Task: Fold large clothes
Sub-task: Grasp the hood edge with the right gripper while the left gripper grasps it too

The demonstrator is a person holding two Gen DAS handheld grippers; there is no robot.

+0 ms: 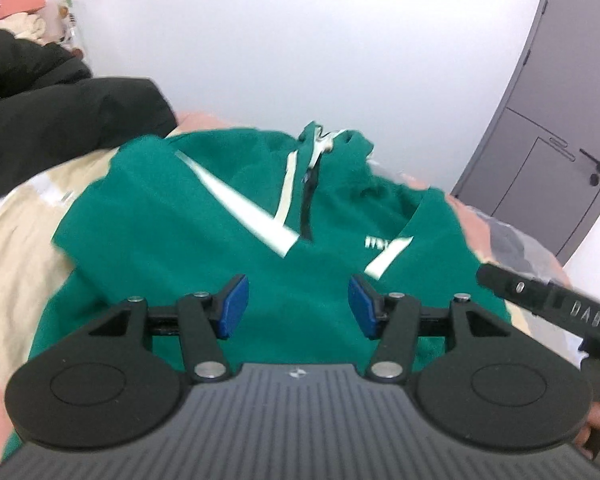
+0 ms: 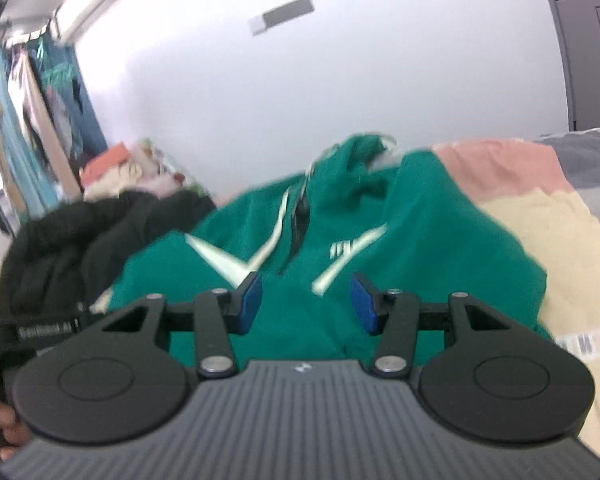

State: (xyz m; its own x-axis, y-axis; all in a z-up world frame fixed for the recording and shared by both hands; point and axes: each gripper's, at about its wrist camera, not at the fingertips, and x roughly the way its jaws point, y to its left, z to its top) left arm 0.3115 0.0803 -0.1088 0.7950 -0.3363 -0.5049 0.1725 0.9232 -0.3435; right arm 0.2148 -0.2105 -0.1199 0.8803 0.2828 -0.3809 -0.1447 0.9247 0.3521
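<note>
Ahead of the left gripper (image 1: 298,306), whose blue pads stand wide apart and empty, the green hoodie (image 1: 228,248) lies spread on the bed (image 1: 8,240). Likewise, the right gripper (image 2: 306,304) hangs wide over it, a black jacket (image 2: 60,248) beside.

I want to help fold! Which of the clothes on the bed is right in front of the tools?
The green hoodie with white stripes. It lies spread right beyond both open tools; the black jacket is bunched up off to the left.
</note>
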